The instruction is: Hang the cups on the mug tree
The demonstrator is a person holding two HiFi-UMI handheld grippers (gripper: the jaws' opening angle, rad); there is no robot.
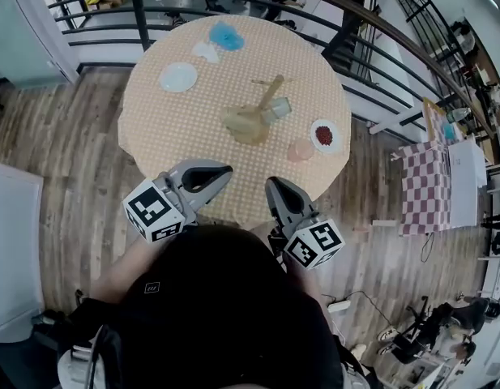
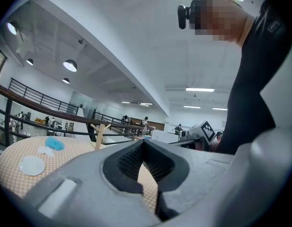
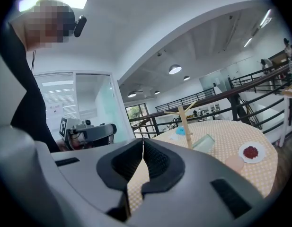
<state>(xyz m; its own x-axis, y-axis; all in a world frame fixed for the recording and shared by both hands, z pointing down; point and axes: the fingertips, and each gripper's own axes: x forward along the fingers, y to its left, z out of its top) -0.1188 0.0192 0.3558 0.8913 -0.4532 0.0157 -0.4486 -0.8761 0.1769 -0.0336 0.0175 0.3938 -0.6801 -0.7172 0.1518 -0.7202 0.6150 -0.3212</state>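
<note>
A wooden mug tree [image 1: 254, 120] stands in the middle of a round table with a checked cloth [image 1: 177, 144]. A clear glass cup [image 1: 278, 110] sits tilted against the tree's stem; I cannot tell whether it hangs on a branch. A blue cup [image 1: 227, 36] lies at the far side, by a small white thing [image 1: 206, 52]. My left gripper [image 1: 221, 171] and right gripper [image 1: 271, 186] are held side by side over the near table edge, both shut and empty. In the left gripper view the tree [image 2: 101, 135] shows beyond the jaws, as it does in the right gripper view [image 3: 183, 122].
A white plate [image 1: 178, 77] lies at the far left of the table. A plate with red bits [image 1: 325, 136] and a pinkish round thing [image 1: 300, 151] lie at the right. A dark railing [image 1: 371, 63] runs behind the table. A checked stool [image 1: 428, 186] stands to the right.
</note>
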